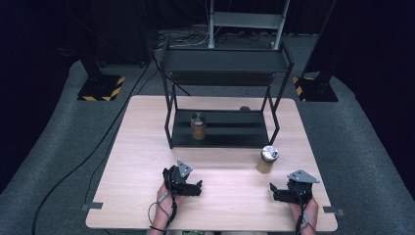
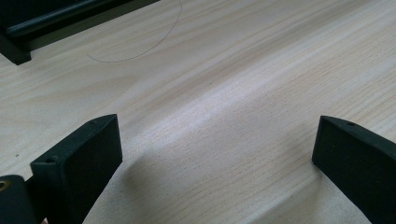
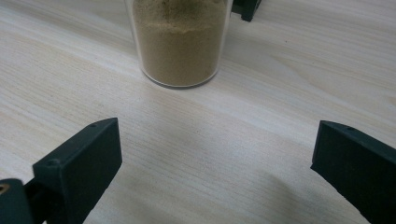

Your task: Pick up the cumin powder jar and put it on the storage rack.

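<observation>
Left side of the table: the left hand-held gripper rests low near the front edge, jaws spread wide with nothing between them; its own view confirms bare wood between the jaws and a corner of the black rack at upper left. Centre: the rack stands at the far half of the table, one brown jar on its lower shelf. Right of centre: the jar with the metal lid stands upright on the table, just in front of the rack and ahead of the right hand-held gripper, which is likewise wide open and empty. Judged step: approach and grasp this jar. Recommended: advance level, centre the jar between the jaws, close on the body below the lid. The right gripper view shows tan powder through the jar's clear wall; the high view alone shows the lid and the rack's shelves.
</observation>
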The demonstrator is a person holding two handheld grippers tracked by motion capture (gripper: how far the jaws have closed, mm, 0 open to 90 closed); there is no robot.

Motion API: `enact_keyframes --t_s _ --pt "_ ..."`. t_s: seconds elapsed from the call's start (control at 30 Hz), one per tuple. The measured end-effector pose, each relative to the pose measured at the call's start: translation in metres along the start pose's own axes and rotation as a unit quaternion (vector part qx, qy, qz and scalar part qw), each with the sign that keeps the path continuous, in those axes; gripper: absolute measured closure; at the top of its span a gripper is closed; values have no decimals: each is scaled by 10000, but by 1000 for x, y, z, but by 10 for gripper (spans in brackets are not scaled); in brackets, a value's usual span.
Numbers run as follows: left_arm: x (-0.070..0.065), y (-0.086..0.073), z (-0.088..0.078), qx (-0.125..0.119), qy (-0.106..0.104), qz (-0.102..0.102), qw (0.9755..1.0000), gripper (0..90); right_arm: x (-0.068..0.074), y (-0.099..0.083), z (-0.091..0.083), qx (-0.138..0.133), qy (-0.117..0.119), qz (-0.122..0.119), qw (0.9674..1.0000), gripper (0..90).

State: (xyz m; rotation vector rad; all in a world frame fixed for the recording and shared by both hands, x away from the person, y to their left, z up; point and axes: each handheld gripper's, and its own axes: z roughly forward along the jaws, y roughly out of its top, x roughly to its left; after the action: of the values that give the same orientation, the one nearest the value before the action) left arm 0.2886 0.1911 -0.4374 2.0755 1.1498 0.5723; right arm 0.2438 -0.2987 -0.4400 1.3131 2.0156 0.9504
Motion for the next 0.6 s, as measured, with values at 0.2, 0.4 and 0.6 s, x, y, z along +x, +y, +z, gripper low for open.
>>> enact_keyframes --t_s 0.2,0.4,0.6 --pt "-2 1 0 18 34 42 10000 14 -4 0 -1 -39 48 102 9999 0" --pt "-4 1 0 17 62 68 10000 15 -1 7 0 -126 46 152 9998 0" --pt "-3 1 0 22 41 71 10000 15 4 25 9 -230 180 42 9996 0"
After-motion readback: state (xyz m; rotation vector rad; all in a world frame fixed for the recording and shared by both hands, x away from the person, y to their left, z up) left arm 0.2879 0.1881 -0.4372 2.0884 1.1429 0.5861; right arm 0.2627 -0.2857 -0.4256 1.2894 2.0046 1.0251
